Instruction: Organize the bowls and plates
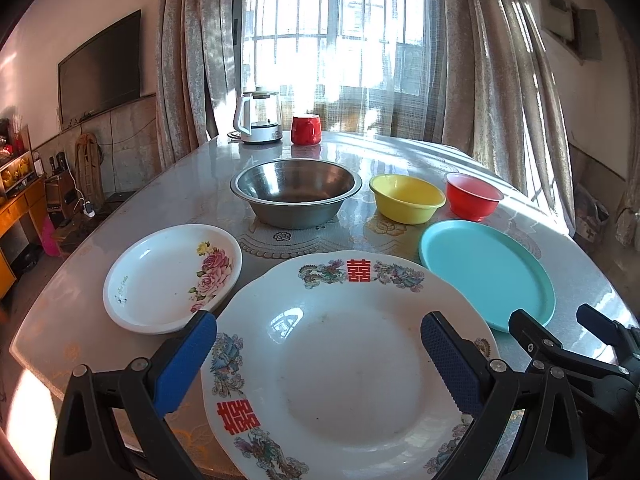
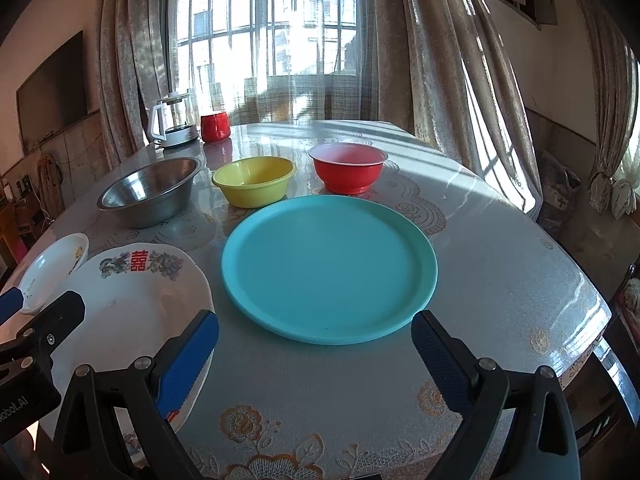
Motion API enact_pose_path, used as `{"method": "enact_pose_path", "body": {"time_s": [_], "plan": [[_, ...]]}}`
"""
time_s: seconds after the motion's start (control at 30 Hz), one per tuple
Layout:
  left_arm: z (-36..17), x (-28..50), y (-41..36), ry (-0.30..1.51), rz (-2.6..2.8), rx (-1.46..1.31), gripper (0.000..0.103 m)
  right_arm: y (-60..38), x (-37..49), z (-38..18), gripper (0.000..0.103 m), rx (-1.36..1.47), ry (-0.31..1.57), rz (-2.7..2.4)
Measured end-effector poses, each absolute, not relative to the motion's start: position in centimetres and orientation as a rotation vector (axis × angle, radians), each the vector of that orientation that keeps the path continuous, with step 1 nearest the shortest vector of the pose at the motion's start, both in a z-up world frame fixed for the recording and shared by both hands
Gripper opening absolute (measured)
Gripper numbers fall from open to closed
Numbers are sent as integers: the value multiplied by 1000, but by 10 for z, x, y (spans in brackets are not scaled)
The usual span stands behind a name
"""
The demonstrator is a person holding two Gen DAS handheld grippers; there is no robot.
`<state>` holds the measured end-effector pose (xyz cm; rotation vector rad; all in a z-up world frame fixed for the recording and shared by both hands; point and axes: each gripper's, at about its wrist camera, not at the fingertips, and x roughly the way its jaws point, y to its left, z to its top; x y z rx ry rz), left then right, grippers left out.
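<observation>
Nearest me on the left wrist view, my left gripper (image 1: 318,356) is spread wide with nothing held, its blue pads (image 1: 184,364) hanging over either side of the large white plate (image 1: 340,360), the one with red characters and bird patterns on its rim. I cannot tell whether the pads touch the plate or sit above it. On the right wrist view, my right gripper (image 2: 314,360) is likewise wide open and empty, poised over the bare patterned cloth of the bench (image 2: 500,264) at its near edge, with the teal plate (image 2: 328,268) just beyond the fingertips. The left pad there overlaps the edge of the large white plate.

The two big plates lie side by side, the teal plate to the right of the white one, close but apart. To the left of the large white plate is the small white dish with pink roses (image 1: 172,278), its rim just beside the big plate's edge.

Behind the plates stands a row of three bowls: the steel bowl (image 1: 296,192) on the left, the yellow bowl (image 1: 406,198) in the middle, the red bowl (image 1: 472,196) on the right, each upright, empty and apart from its neighbours.

At the far edge of the bench, by the curtained window, stand a glass kettle (image 1: 258,118) on its white base and a red mug (image 1: 306,129) just beside it.
</observation>
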<state>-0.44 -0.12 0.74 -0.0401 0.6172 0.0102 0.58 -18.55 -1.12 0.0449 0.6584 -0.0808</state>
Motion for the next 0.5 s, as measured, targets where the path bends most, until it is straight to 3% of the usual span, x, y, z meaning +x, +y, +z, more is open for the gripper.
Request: {"method": "enact_pose_path", "body": {"time_s": [0.5], "plan": [[8, -4, -4, 616, 2, -36, 103, -186, 4, -10, 99, 51, 650, -76]]}}
